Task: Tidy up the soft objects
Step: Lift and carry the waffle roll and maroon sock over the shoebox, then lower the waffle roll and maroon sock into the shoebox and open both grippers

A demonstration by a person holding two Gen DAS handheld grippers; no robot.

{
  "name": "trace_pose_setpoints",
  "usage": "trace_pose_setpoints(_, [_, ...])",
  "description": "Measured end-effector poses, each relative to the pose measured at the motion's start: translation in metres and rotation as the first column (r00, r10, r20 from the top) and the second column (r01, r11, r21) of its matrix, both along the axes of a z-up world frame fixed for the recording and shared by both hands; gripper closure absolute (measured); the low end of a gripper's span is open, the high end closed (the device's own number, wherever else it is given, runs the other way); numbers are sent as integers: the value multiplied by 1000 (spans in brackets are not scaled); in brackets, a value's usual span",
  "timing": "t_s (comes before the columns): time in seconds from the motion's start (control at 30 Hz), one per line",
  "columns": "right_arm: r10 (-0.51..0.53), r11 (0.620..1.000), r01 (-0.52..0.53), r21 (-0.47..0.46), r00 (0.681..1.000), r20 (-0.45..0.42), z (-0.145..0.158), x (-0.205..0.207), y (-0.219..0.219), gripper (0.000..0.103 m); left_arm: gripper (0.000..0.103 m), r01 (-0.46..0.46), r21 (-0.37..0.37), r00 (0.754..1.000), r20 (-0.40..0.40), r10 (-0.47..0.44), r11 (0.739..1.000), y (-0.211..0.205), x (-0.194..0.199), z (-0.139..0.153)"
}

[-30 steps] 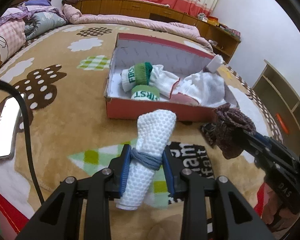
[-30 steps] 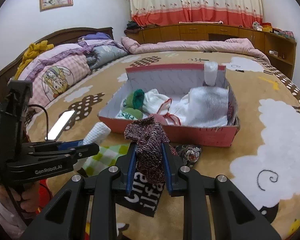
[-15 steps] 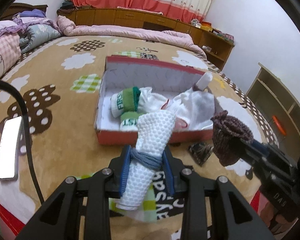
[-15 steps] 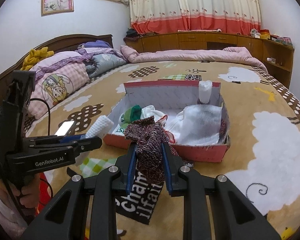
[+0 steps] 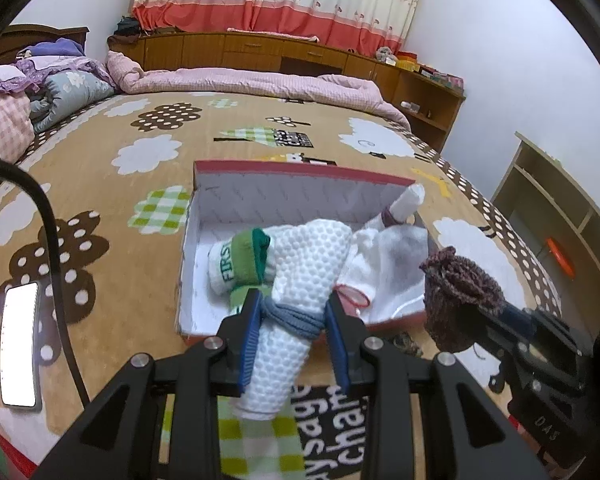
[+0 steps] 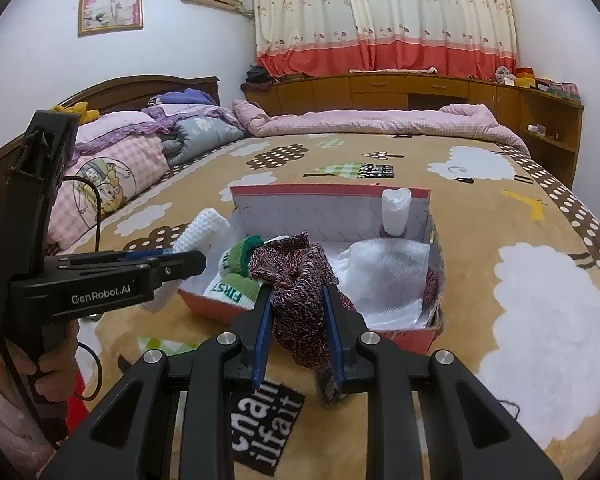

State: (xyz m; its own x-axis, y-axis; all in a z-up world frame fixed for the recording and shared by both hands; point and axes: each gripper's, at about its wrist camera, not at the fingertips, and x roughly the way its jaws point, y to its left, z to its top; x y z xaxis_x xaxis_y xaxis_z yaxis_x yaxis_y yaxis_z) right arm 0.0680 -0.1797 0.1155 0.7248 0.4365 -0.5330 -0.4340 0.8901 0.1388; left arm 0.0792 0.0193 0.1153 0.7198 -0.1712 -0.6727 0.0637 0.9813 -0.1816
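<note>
My left gripper (image 5: pixel 292 312) is shut on a rolled white waffle cloth (image 5: pixel 300 276) tied with a grey band, held in the air over the near wall of a red shoebox (image 5: pixel 300 170). My right gripper (image 6: pixel 296 300) is shut on a bunched maroon knit cloth (image 6: pixel 296 280), just short of the red shoebox (image 6: pixel 328 190). Inside the box lie green-and-white rolled socks (image 5: pixel 238 260), a white towel (image 6: pixel 392 276) and an upright white roll (image 6: pixel 395 210). In the left wrist view the maroon cloth (image 5: pixel 458 300) hangs at the right; in the right wrist view the white roll (image 6: pixel 200 230) sticks up at the left.
The box sits on a tan patterned blanket (image 5: pixel 100 184) covering a bed. A phone (image 5: pixel 20 344) with a black cable lies at the left. Folded quilts and pillows (image 6: pixel 132 152) are piled at the headboard. Wooden cabinets (image 6: pixel 400 90) and a shelf unit (image 5: pixel 560 224) line the walls.
Both grippers have risen and moved forward toward the box with their cloths still gripped. The white roll now hangs over the box's near wall instead of short of it.
</note>
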Motion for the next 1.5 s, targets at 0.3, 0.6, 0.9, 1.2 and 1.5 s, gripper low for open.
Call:
trace_pose_setpoints(0.3, [-28,1000,28,-13,999,19,2,22,-3,78,71,11,20,1000,17,-11,1000,-10,29,4])
trace_pose_setpoints(0.6, [-65,997,66,-41,998,25,-7,45,-6,78,71,19,47,1000,-3,-19,999,-29,55,-16])
trace_pose_setpoints(0.9, [-88,995,88,-47,996,13,-19,65,-11,78,71,13,71,1000,-17,-12,997,-35,76,-34])
trace_pose_setpoints(1.2, [-99,994,98,-50,995,-15,-33,75,-13,78,71,7,73,998,-68,-2,997,-35,89,-58])
trace_pose_setpoints(1.5, [-105,994,103,-45,994,-34,-43,82,-14,78,70,6,77,997,-74,0,997,-34,89,-66])
